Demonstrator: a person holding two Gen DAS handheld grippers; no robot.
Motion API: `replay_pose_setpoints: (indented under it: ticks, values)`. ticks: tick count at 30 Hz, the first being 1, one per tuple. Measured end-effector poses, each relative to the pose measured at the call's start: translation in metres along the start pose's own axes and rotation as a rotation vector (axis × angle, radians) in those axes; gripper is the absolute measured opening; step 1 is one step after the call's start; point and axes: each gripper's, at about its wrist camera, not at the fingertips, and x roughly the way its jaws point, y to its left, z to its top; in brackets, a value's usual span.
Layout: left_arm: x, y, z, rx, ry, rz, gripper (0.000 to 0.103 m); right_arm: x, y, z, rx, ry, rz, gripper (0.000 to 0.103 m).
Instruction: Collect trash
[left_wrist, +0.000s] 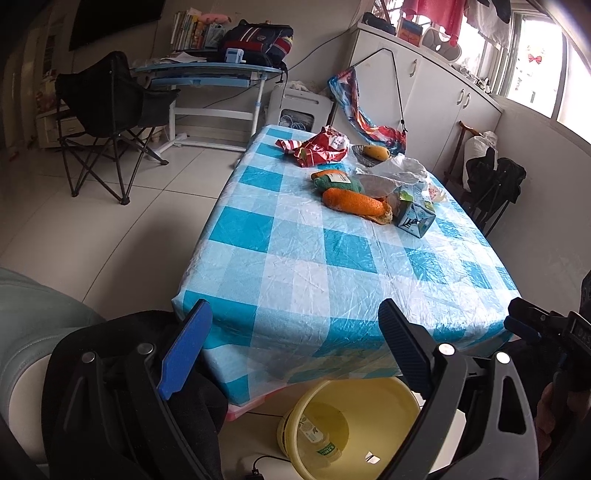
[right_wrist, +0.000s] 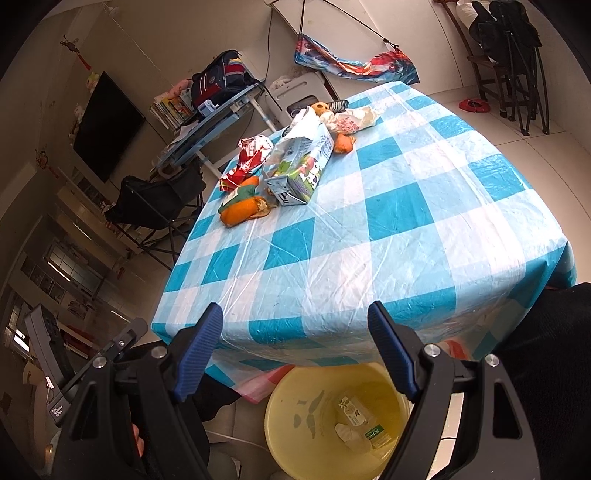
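Both hand-held grippers (left_wrist: 295, 354) (right_wrist: 295, 350) gape empty; only right view shows milk carton's (right_wrist: 299, 166) printed side.

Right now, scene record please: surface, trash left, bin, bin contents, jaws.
surface: table with blue-and-white checked cloth
trash left: red wrapper, milk carton, orange peel, crumpled plastic bag, all at the far end
bin: yellow bucket on the floor at the near table edge
bin contents: plastic bottle
left gripper: jaws open, empty
right gripper: jaws open, empty

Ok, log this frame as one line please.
left gripper open, empty | right gripper open, empty | yellow bin holds plastic bottle | milk carton, orange peel on table
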Motion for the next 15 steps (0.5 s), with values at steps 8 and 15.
replay_pose_setpoints:
  ticks: [8,15]
  values:
    - [0.014,-0.001,0.009,0.015,0.016,-0.01,0.088,0.017,0.014,0.023,-0.072,0.008,0.002,0.078]
    - [0.027,-0.009,0.014,0.038,0.027,-0.012,0.088,0.034,0.024,0.06,-0.077,-0.018,-0.014,0.078]
